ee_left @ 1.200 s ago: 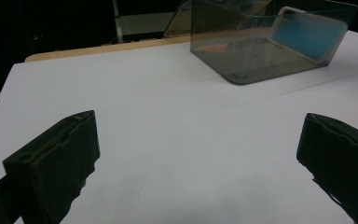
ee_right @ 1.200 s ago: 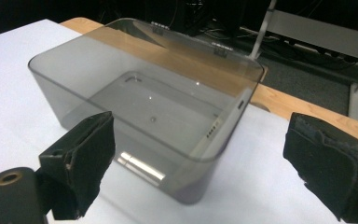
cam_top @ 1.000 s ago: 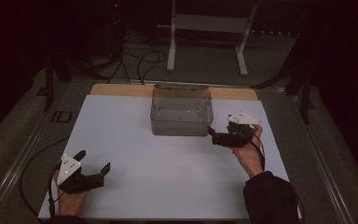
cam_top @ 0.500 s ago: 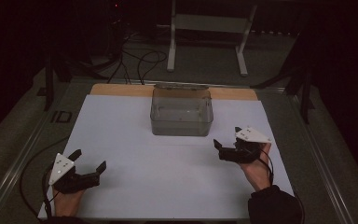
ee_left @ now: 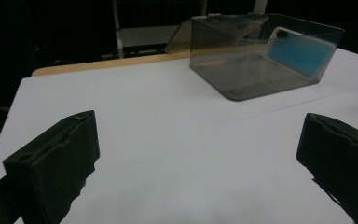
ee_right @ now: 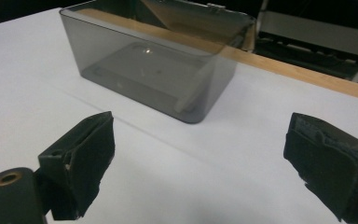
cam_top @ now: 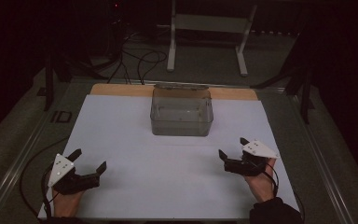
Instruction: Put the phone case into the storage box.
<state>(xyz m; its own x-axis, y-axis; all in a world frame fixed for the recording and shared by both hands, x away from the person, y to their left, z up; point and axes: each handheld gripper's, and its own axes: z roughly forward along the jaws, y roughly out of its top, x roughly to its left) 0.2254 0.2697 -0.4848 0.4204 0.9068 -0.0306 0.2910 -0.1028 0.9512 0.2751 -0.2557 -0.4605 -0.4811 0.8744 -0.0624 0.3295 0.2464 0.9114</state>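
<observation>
Dark surroundings frame a table covered by a white sheet (cam_top: 168, 182), lit dimly from above. Your left gripper (cam_top: 86, 163) rests low at the near left corner of the sheet, jaws spread wide and holding nothing; your right gripper (cam_top: 233, 149) sits at the near right, jaws likewise apart and empty. Ahead of both, toward the far edge and roughly centred, stands the smoked clear box (cam_top: 182, 112), its long axis running across the table, lid tipped back. Through its wall the left gripper view shows a blue phone-like item (ee_left: 303, 51) leaning inside. Judged from the high view, your right gripper lies nearer the box, which sits forward and to its left.
</observation>
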